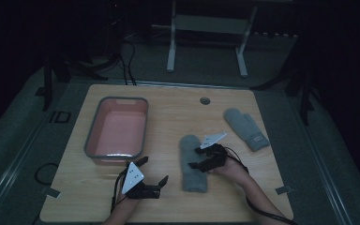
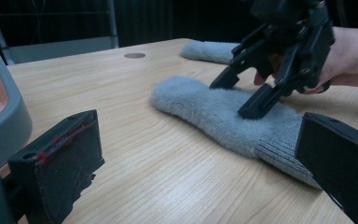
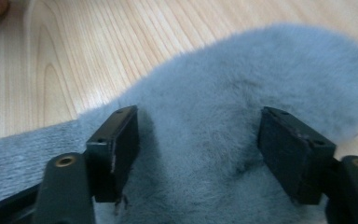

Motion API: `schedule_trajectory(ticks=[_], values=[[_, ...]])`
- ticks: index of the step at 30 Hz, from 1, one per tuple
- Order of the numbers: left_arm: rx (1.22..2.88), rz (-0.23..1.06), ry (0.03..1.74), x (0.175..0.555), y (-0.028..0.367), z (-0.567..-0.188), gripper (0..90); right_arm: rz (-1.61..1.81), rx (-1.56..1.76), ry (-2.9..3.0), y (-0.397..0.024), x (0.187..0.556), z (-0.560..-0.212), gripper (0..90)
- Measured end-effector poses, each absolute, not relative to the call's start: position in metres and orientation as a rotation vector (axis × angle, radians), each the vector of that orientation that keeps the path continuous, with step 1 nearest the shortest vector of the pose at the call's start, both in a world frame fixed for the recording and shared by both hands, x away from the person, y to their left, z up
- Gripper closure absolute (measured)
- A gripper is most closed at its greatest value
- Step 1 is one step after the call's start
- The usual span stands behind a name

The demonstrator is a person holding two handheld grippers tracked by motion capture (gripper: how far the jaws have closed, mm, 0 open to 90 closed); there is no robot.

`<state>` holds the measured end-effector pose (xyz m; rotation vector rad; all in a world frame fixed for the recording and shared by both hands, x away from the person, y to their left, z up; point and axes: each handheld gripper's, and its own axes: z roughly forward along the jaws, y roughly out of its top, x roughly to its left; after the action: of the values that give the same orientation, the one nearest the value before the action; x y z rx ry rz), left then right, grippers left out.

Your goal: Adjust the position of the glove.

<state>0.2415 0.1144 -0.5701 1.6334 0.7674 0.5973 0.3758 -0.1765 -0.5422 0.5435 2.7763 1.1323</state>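
Right now the right gripper (image 1: pixel 198 158) sits over the near mitten (image 1: pixel 193 165), jaws spread wide and released, both tips pressing down on the fuzzy grey top with fabric between them but nothing pinched. In the right gripper view the mitten (image 3: pixel 223 116) fills the gap between the two black jaws, ribbed cuff off to the left. In the left gripper view the right gripper (image 2: pixel 247 95) comes down from the upper right, held by a hand (image 2: pixel 354 56), tips touching the mitten (image 2: pixel 214 109). Left gripper (image 1: pixel 153 170) is released too, jaws wide apart, hovering low over bare wood near the front edge of the table (image 1: pixel 168 117), just near of the tub (image 1: pixel 117 127). The tub is grey with a pink inside, on the left half of the table. A second mitten (image 1: pixel 246 127) lies far right, well apart from the first, cuff pointing near-right. A small round hole (image 1: pixel 205 101) is at the far edge of the table.
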Motion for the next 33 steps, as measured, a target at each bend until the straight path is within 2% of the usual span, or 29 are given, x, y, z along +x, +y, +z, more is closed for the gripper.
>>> schedule_trajectory(ticks=[7, 18, 25, 33], values=[[1.638, 0.601, 0.754, 0.241, 0.114, -0.57, 1.1, 1.235, 0.562, 2.667, -0.198, 0.372, -0.512, 26.0], [1.638, 0.601, 0.749, 0.24, 0.114, -0.57, 1.1, 1.274, 0.731, 2.385, -0.28, 0.393, -0.465, 36.3], [1.636, 0.597, 0.754, 0.241, 0.114, -0.57, 1.1, 1.209, 0.909, 2.338, -0.325, 0.425, -0.472, 40.7], [1.635, 0.595, 0.756, 0.241, 0.114, -0.57, 1.1, 1.07, 1.043, 2.318, -0.35, 0.463, -0.5, 49.9]])
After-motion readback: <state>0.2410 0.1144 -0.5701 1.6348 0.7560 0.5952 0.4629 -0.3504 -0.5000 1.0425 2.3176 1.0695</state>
